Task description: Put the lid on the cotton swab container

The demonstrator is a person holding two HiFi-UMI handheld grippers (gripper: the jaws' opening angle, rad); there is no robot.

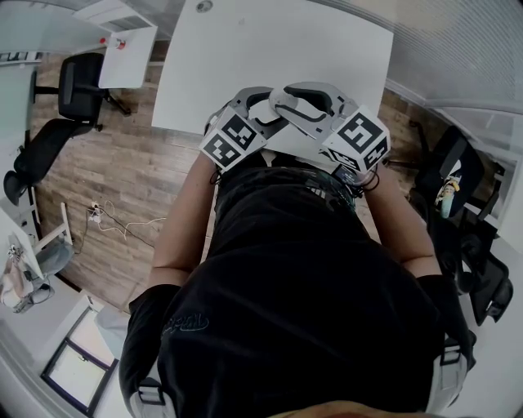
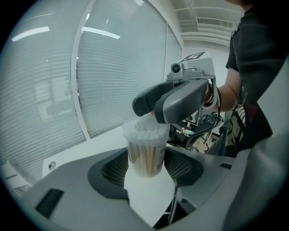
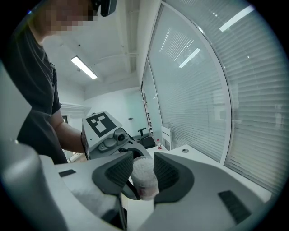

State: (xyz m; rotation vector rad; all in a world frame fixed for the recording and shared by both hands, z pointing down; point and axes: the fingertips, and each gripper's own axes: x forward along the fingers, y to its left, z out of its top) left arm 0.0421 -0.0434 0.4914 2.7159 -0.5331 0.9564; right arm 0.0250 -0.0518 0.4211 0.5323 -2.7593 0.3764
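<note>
Shirt [image 1: 302, 310]: black, short-sleeved, worn by the person and filling the lower head view; 2 forearms reach forward from it.
Left tongs [image 2: 146, 154]: 2 jaws pinching the lower body of the cotton swab container [image 2: 145, 163], 1 ribbed pad on each side.
Cotton swab container: clear round tub packed with white-tipped swabs on pale sticks. It stands upright between the left tongs, raised off the counter [image 1: 270, 65], in front of the person's chest at the counter's near edge. In the head view it is hidden under the tongs.
Lid [image 2: 143, 133]: clear cap, slightly wider than the tub, sitting over its top end; whether it is pressed fully home cannot be told.
Right tongs [image 3: 142, 164]: 2 jaws closed on the lid from the side opposite the left tongs, pads touching its wall.
Marker cubes: 2, black-and-white squares, 1 on each set of tongs, side by side in the head view.
Counter: white, rectangular, with 1 round grommet [image 1: 203, 6] near its far edge.
Floor [image 1: 122, 180]: wood-look planks left of the counter, with a loose cable [image 1: 106, 216] lying on it.
Chairs [image 1: 78, 82]: black office chairs, 2 at the left.
Blinds [image 2: 45, 90]: pale horizontal slats behind glass.
</note>
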